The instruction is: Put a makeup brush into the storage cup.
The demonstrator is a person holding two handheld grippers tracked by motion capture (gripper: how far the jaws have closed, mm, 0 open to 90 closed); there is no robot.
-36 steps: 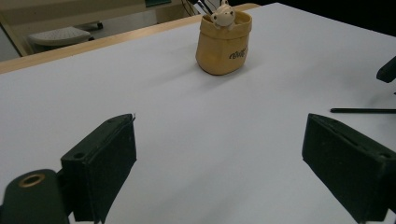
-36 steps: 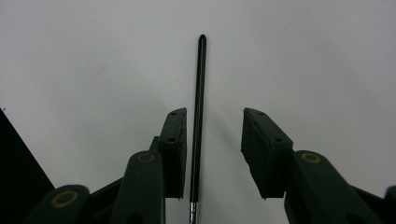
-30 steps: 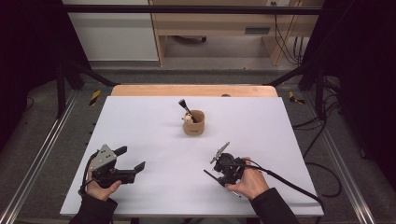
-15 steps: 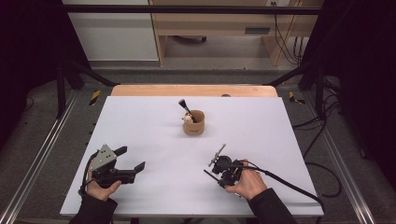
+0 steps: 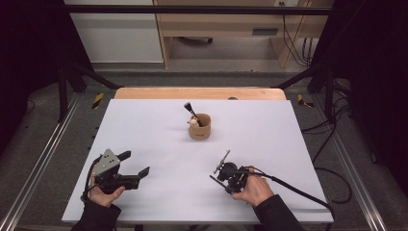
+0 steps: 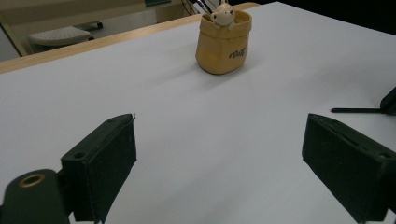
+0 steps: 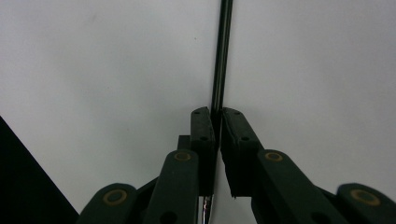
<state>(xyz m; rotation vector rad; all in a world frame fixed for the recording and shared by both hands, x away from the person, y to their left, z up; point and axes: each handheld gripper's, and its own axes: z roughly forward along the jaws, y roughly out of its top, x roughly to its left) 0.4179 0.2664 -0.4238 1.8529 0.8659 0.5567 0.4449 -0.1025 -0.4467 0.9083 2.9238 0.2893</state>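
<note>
Right tongs [image 7: 217,122] have just been closing and are now clamped on a thin dark brush handle [image 7: 222,56], low over the white bench [image 5: 298,144] near the front edge. It looks light, stiff and slick, so it could easily swivel in the pads. I'd grip closer to mid-handle for balance. The cup [image 5: 199,126] with another brush sits mid-bench, well apart. Left tongs [image 6: 219,172] are wide open and empty.

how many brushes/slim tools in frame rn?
2 for sure. One black brush stands in the tan holder mid-table. One slim dark tool is clamped in the right hand-held gripper near the front edge. More handles may sit hidden inside the holder.
</note>
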